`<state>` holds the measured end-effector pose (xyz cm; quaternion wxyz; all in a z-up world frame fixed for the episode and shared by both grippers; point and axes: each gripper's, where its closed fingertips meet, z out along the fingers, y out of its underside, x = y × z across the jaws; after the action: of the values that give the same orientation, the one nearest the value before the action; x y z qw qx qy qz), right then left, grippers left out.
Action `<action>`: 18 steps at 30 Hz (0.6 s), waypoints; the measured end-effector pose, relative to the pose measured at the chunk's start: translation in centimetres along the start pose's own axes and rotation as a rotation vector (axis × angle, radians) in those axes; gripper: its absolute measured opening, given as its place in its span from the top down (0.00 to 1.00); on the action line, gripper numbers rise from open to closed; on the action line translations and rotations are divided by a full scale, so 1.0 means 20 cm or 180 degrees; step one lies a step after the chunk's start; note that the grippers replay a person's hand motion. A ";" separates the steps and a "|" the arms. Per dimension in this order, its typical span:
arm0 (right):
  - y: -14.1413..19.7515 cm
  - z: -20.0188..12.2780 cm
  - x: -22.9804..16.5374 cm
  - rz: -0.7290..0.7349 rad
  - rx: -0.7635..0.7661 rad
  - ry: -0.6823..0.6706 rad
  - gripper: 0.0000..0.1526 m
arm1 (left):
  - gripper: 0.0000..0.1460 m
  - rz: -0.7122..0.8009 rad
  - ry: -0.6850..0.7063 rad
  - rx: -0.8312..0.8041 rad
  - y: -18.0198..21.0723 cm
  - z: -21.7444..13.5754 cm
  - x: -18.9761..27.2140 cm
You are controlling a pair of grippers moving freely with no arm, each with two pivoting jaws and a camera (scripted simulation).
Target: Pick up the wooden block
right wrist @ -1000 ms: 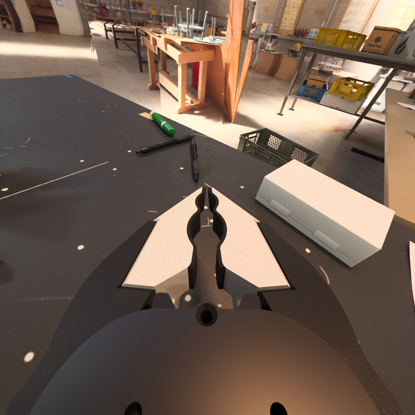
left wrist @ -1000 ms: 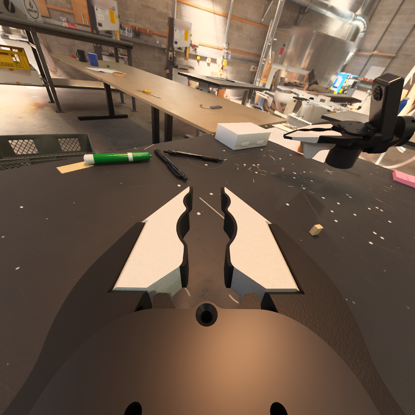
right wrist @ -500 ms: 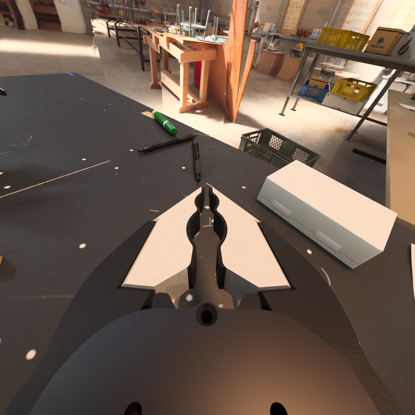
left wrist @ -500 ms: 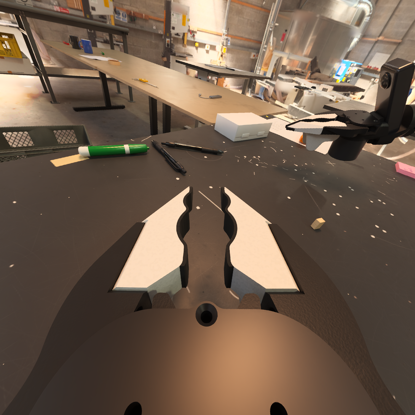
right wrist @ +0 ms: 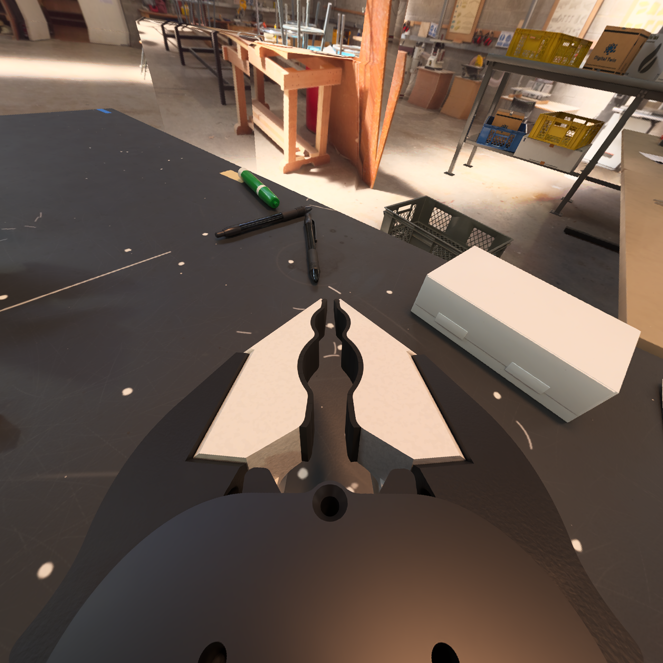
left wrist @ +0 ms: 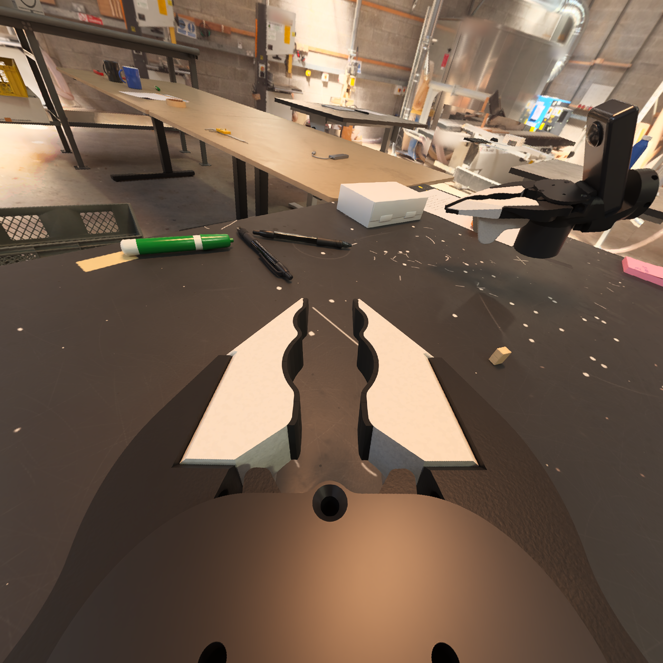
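1. At the left edge of the left wrist view, a dark mesh crate (left wrist: 68, 224) sits beyond the black table (left wrist: 107, 358).
2. Next along, in the upper left, a green marker (left wrist: 175, 244) with a white cap lies on the tabletop, its capped end over a strip of tan tape (left wrist: 100, 261).
3. Right of the marker, two black pens (left wrist: 264, 253) lie in a V, their near ends almost touching.
4. At frame centre the left gripper (left wrist: 330, 303) hovers low over the table, its fingers (left wrist: 258, 387) parted by a clear gap with only bare tabletop between them.
5. Above centre, a white box (left wrist: 380, 202) rests at the table's far edge.
6. The wooden block (left wrist: 499, 355), small and pale, lies on the table at centre right, well outside the left gripper's right finger and level with the fingertips; nothing touches it.
7. In the upper right the right gripper (left wrist: 450, 208) hangs above the table, pointing left, well above and beyond the block. A pink eraser-like slab (left wrist: 644, 269) lies at the right edge.
8. In the right wrist view, the right gripper (right wrist: 330, 301) shows its tips nearly together, a thin slit left, holding nothing. The block is out of that frame; the marker (right wrist: 259, 188), pens (right wrist: 311, 247) and white box (right wrist: 527, 330) lie ahead.
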<state>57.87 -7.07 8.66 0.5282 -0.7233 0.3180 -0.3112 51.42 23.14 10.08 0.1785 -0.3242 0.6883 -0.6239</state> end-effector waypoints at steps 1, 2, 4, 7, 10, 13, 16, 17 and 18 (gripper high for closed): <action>0.00 0.00 0.00 0.0002 0.0001 -0.0001 0.98 | 0.83 0.0002 0.0000 -0.0004 0.00 0.00 0.00; 0.00 0.00 0.00 0.0002 0.0001 -0.0002 0.98 | 0.83 0.0002 -0.0001 -0.0007 0.00 0.00 0.00; 0.00 0.00 0.00 0.0003 -0.0001 -0.0007 0.98 | 0.83 0.0000 -0.0002 -0.0007 0.00 0.00 0.00; 0.00 0.00 -0.01 0.0001 -0.0001 -0.0013 0.98 | 0.84 -0.0007 -0.0001 -0.0013 0.01 0.00 0.00; 0.00 0.00 -0.01 0.0000 0.0005 -0.0017 0.98 | 0.84 -0.0008 -0.0001 -0.0037 0.01 0.01 0.00; -0.01 0.00 -0.01 0.0002 0.0011 -0.0022 0.98 | 0.84 -0.0008 0.0000 -0.0048 0.02 0.01 0.00; 0.00 0.00 -0.01 0.0007 0.0002 -0.0028 0.98 | 0.84 -0.0008 0.0000 -0.0049 0.02 0.01 0.00; 0.00 0.00 -0.01 0.0007 0.0001 -0.0030 0.98 | 0.84 -0.0008 -0.0001 -0.0049 0.02 0.01 0.00; 0.00 0.00 -0.01 0.0007 -0.0001 -0.0030 0.98 | 0.84 -0.0009 -0.0001 -0.0048 0.02 0.01 0.00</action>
<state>57.74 -6.90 8.73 0.5299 -0.7244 0.3162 -0.3072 51.56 22.96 9.64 0.1752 -0.3267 0.6926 -0.6188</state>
